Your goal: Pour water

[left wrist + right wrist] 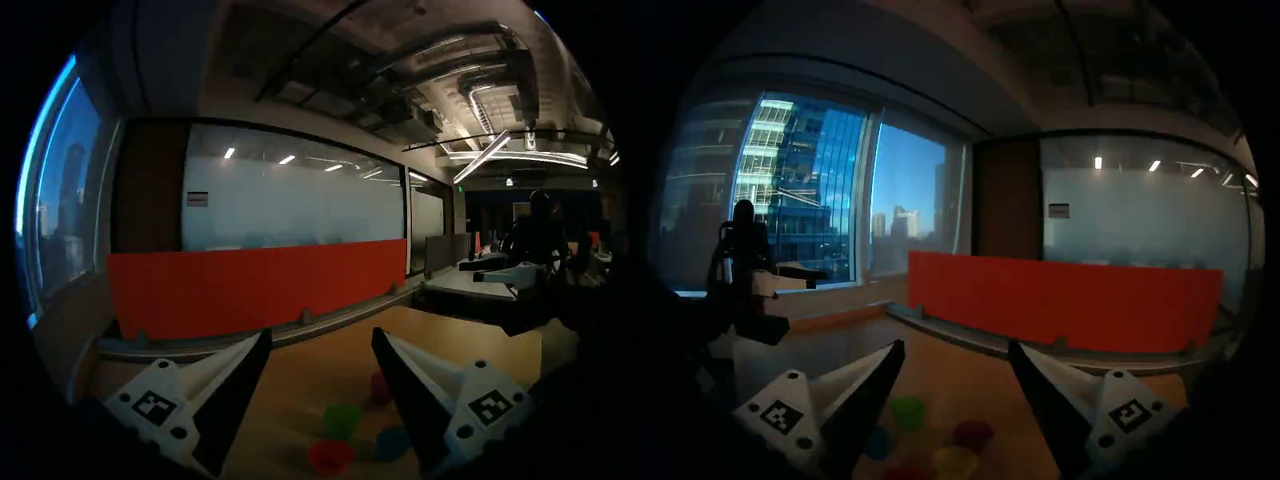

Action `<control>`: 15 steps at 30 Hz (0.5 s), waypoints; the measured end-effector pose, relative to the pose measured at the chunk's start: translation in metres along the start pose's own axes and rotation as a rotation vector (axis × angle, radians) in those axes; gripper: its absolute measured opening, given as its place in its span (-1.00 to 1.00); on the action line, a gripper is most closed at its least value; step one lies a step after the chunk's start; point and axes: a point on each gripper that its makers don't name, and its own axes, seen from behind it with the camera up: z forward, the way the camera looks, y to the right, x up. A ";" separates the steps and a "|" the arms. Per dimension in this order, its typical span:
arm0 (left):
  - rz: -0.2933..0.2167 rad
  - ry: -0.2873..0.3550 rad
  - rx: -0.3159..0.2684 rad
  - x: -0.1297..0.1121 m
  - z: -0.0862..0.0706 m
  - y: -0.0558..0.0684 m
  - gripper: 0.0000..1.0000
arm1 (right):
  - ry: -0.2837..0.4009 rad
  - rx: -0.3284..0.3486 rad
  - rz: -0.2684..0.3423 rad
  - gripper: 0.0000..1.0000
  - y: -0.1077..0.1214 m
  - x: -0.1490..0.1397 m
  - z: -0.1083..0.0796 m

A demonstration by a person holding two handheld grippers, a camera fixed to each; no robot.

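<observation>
- Green cup (342,418) on table (312,376), low betw. fingers of left gripper (320,332), not touching them.
- The left gripper wide, empty.
- Also right gripper (955,344) wide, empty.

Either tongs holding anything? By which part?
Nothing held. Left tongs and right tongs are both open, gaps empty; the green cup sits on the table beyond them.

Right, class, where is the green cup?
In the left gripper view the green cup sits low on the table, between the fingers, just behind the red cup and left of the blue cup.
</observation>
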 end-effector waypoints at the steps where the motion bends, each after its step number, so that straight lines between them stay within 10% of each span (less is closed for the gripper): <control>1: 0.006 -0.004 -0.003 -0.001 0.000 0.000 0.85 | -0.005 0.007 -0.003 1.00 -0.002 -0.001 0.000; 15: 0.025 -0.078 -0.071 -0.026 -0.002 0.008 0.85 | -0.064 0.108 -0.037 0.99 -0.024 -0.016 0.001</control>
